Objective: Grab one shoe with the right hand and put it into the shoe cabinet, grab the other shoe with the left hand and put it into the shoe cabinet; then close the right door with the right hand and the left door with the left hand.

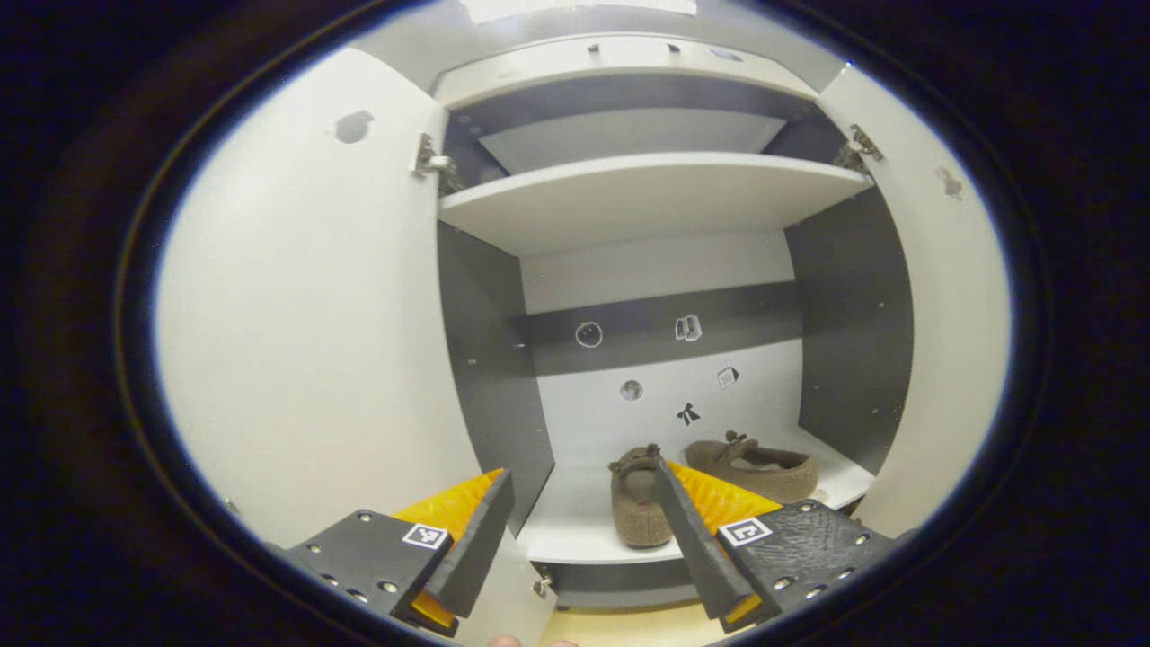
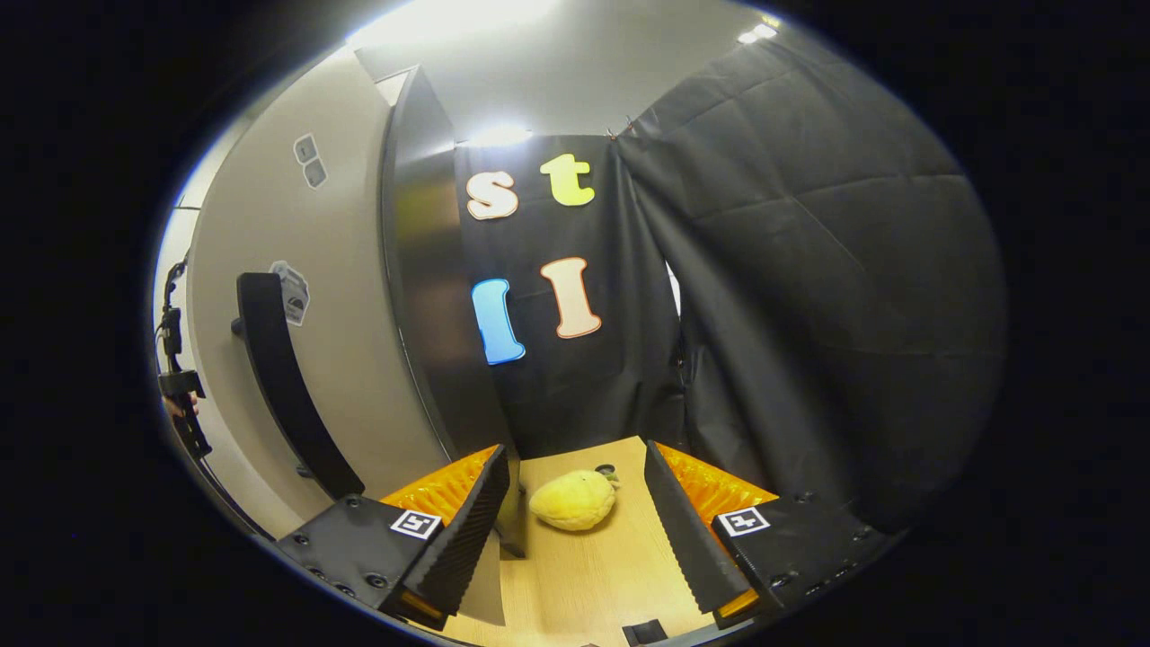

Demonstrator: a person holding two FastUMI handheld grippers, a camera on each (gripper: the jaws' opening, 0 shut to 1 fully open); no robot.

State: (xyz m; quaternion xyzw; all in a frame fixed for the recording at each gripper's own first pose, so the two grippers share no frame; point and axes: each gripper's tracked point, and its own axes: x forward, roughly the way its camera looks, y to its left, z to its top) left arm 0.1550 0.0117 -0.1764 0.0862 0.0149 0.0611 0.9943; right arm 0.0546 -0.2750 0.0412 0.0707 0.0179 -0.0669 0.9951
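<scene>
Two shoes (image 1: pixel 710 481) inside cabinet (image 1: pixel 647 193); yellow plush (image 2: pixel 573 500) on floor (image 2: pixel 584 575).

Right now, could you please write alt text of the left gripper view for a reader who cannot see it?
Two brown shoes sit side by side on the bottom shelf of a shoe cabinet with both doors open. The left gripper points at them, its fingers apart and holding nothing. The shelf above holds nothing.
</scene>
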